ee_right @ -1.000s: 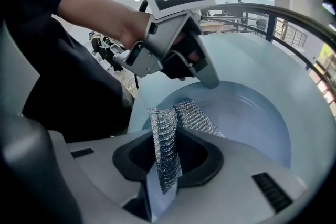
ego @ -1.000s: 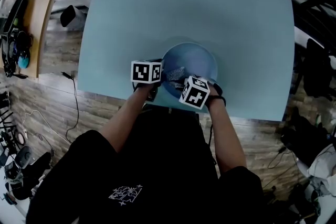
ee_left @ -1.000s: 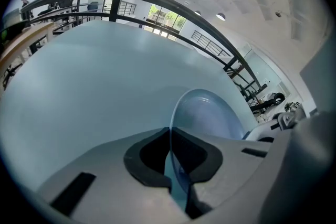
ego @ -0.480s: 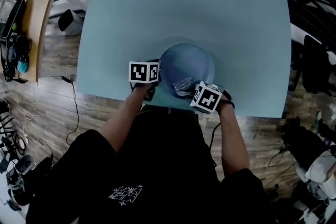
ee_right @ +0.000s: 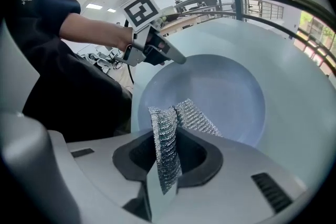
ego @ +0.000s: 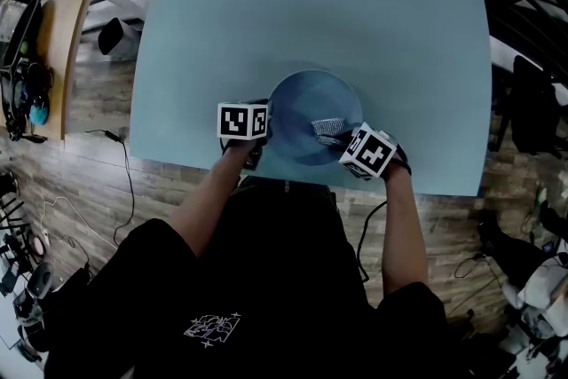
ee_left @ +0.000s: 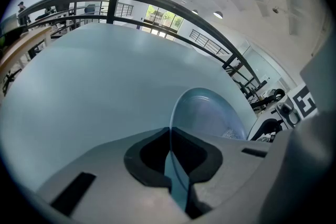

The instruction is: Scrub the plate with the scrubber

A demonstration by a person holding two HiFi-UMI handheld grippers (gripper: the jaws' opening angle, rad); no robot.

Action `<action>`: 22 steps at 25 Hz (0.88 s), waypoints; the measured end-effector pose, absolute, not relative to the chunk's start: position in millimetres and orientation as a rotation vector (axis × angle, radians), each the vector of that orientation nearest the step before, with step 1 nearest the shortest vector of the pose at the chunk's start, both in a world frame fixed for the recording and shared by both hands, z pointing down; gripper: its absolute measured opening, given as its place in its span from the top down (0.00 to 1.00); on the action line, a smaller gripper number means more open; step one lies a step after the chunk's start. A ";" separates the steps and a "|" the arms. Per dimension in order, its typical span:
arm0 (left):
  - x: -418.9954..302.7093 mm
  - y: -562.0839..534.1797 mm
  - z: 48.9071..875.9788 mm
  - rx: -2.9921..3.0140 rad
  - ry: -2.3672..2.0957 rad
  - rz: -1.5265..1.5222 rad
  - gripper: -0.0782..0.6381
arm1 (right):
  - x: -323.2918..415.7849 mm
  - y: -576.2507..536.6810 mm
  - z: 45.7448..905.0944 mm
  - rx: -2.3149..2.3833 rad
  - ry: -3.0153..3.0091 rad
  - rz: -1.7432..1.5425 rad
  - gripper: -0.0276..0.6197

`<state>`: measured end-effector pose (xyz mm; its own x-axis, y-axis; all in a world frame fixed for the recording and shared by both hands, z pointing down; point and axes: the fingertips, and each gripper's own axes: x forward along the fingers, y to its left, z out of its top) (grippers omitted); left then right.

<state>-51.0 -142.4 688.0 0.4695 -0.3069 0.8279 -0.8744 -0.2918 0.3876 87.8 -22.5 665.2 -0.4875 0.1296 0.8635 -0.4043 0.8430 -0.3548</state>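
Observation:
A round blue plate (ego: 306, 106) lies near the front edge of the pale blue table (ego: 311, 4). My left gripper (ego: 263, 138) is shut on the plate's left rim. In the left gripper view the thin rim (ee_left: 173, 113) runs between the closed jaws of the left gripper (ee_left: 169, 134). My right gripper (ego: 344, 140) is over the plate's right side, shut on a silver mesh scrubber (ego: 327, 127). In the right gripper view the scrubber (ee_right: 165, 139) stands folded between the jaws of the right gripper (ee_right: 169, 131), its free end lying on the plate (ee_right: 226, 86). The left gripper (ee_right: 176, 59) shows at the plate's far rim.
The plate sits close to the table's front edge (ego: 293, 184), with my body right behind it. A wooden desk (ego: 60, 31) with cables stands at the left on the wood floor. Black railings (ee_left: 157, 0) run past the far side of the table.
My right gripper has carried the scrubber across the plate from its near left part to its right side and rolled a little. The left gripper and the plate have kept still.

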 end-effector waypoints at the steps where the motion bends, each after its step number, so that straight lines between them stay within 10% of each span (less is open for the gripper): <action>1: -51.1 -142.4 688.1 1.828 -0.997 0.802 0.86 | 91.0 -26.8 665.3 0.222 -1.976 0.642 0.83; 22: -48.3 -140.6 687.3 1.829 -0.972 0.782 0.85 | 74.2 -94.6 656.0 0.547 -2.074 0.525 0.83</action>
<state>-48.3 -140.6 687.3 0.4919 -0.2979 0.8181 -0.8630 -0.2912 0.4129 74.2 -94.6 656.0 -0.4974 -0.1800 0.8486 -0.5623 0.8118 -0.1573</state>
